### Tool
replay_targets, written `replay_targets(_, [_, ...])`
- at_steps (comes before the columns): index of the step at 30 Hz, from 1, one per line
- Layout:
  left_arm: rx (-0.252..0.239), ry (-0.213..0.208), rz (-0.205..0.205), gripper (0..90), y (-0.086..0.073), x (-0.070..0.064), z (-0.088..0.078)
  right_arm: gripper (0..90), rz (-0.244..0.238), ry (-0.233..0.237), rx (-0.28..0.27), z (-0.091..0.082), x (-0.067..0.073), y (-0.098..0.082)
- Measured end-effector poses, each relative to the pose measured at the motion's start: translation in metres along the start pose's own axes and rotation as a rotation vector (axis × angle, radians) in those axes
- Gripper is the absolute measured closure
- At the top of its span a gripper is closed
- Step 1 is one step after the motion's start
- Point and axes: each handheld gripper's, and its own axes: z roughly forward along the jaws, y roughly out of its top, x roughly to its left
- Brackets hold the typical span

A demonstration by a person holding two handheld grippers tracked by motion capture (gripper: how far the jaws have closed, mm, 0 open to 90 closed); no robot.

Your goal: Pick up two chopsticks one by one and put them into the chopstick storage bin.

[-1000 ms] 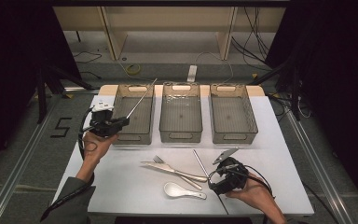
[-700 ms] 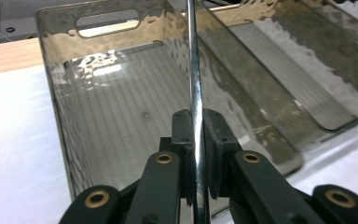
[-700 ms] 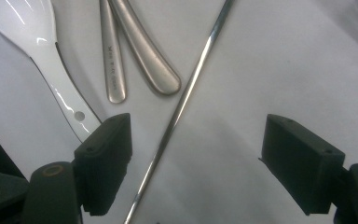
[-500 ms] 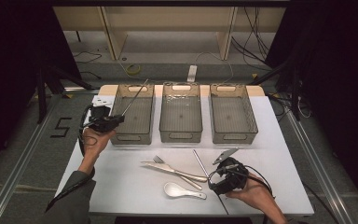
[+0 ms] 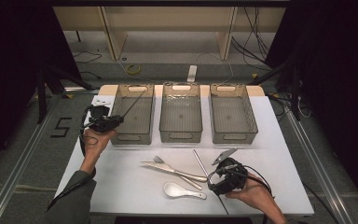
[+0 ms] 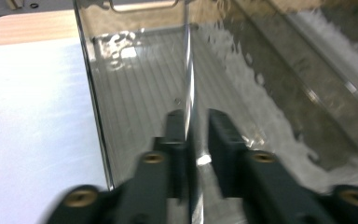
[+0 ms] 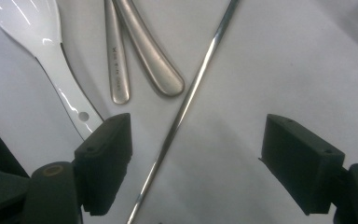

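Chopstick [image 6: 188,70], thin and metallic: I find it running between the jaws of my left gripper [image 6: 196,122], its far part inside the left bin [image 5: 133,114] and leaning up toward that bin's far wall. The jaws have just been opening; a small gap shows on the right side of the rod, so I log the gripper as released with the chopstick between the jaws. In the high view the left gripper [image 5: 114,121] sits at the near left corner of that bin.

My right gripper [image 7: 196,149] hangs over the surface [image 5: 121,182] with jaws spread wide, grasping nothing. A second chopstick [image 7: 186,102] lies flat on the surface between them, touching neither jaw. Just left of it lie a knife handle [image 7: 151,56] and a fork handle [image 7: 116,65], and further left a white spoon [image 7: 42,32].

The middle bin [image 5: 181,114] and right bin [image 5: 232,114] stand in line on the far half of the surface.
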Motion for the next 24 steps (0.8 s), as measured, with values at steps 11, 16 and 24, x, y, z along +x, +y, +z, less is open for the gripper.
replay_targets(11, [-0.022, -0.132, 0.048, 32.8, 0.003, -0.024, -0.005, 25.8, 0.004, 0.005, 0.000, -0.003, -0.002, 0.001])
replay_targets(16, [-0.031, -0.181, 0.080, 25.5, 0.000, -0.037, -0.017, 26.8, 0.007, -0.007, 0.014, -0.004, -0.004, 0.002])
replay_targets(24, [-0.077, -0.251, 0.138, 19.7, -0.009, -0.060, -0.036, 26.8, 0.014, -0.024, 0.076, -0.003, -0.006, 0.003])
